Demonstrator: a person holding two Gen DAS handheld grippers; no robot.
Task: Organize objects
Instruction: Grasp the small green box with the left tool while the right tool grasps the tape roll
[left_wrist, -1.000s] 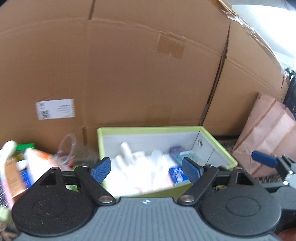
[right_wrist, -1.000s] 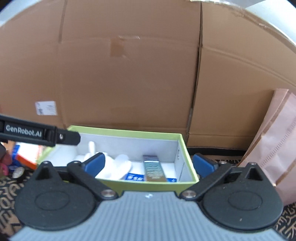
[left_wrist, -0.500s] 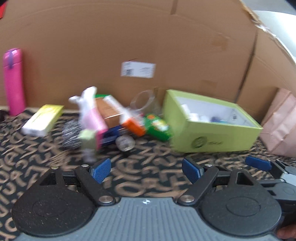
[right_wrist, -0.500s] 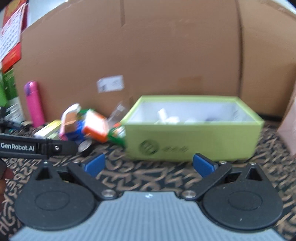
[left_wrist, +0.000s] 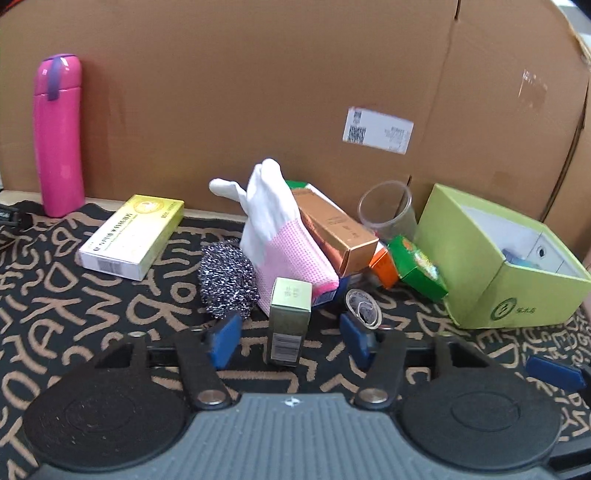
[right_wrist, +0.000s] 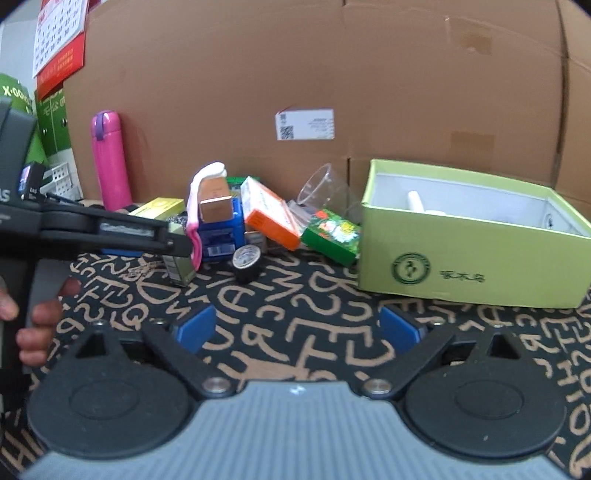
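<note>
A pile of loose items lies on the patterned mat: a small olive box (left_wrist: 289, 320), a steel scourer (left_wrist: 226, 280), a pink and white glove (left_wrist: 280, 229), a copper box (left_wrist: 332, 229), a tape roll (left_wrist: 362, 313), a green carton (left_wrist: 419, 267) and a clear cup (left_wrist: 386, 210). My left gripper (left_wrist: 290, 341) is open, its blue pads on either side of the olive box without touching it. The lime-green box (right_wrist: 469, 240) stands at the right with white items inside. My right gripper (right_wrist: 297, 326) is open and empty above bare mat, in front of that box.
A pink flask (left_wrist: 58, 136) stands at the back left against the cardboard wall (left_wrist: 258, 92). A yellow and white medicine box (left_wrist: 133, 236) lies flat at the left. The left gripper's body and the hand on it (right_wrist: 92, 232) cross the right wrist view's left side.
Both grippers have pulled back from above the lime-green box and swung left. The left one now sits low by the pile, around the olive box. Both stayed open.
</note>
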